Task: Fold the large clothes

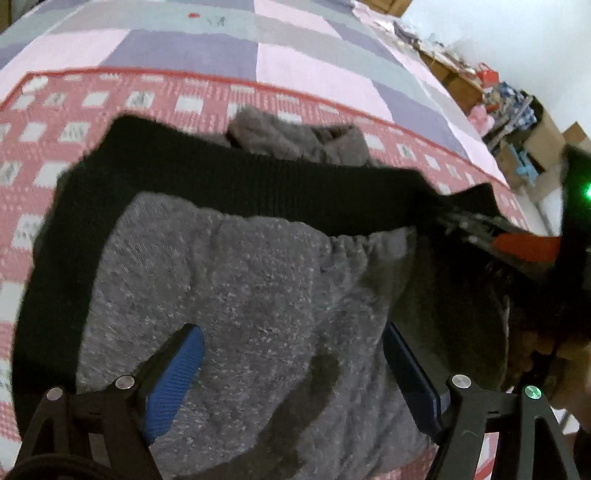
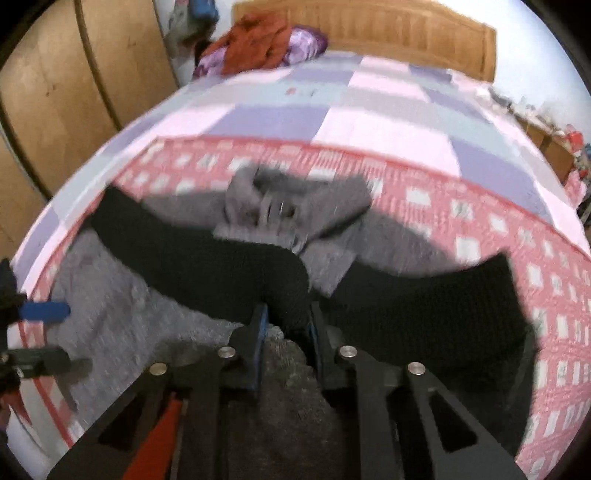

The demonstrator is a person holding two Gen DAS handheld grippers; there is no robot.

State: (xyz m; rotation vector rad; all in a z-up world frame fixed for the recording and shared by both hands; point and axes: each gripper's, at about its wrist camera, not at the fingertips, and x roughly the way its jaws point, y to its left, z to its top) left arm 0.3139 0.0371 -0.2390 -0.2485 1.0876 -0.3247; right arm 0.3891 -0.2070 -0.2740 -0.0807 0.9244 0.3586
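A large grey sweatshirt (image 1: 258, 295) with a black ribbed hem band (image 1: 258, 184) lay spread on the red-and-white checked mat (image 1: 55, 122) that covered the near part of the bed, over a quilt of pink, grey and purple squares (image 1: 295, 55). The left gripper (image 1: 291, 373) hovered above the grey body of the garment with its blue-padded fingers (image 1: 173, 384) spread wide and nothing pinched between them; whether the tips touched the cloth I could not tell. The right gripper (image 2: 286, 328) stood at the garment's hem, its fingers (image 2: 258, 332) drawn in close on a bunched fold of the black band (image 2: 288, 295), which was lifted slightly off the mat there. From the left wrist view the right gripper's red part showed at the far right edge, by the end of the band. Beyond the band a crumpled heap of the grey cloth (image 2: 280, 210), perhaps the hood or a sleeve, sat near the mat's red border. At the head of the bed, against the wooden headboard (image 2: 388, 33), lay a rust-coloured garment (image 2: 255, 40) on purple bedding (image 2: 306, 40). Wooden wardrobe doors (image 2: 55, 85) stood to one side, and cardboard boxes (image 1: 543, 136) and clutter lined the other.
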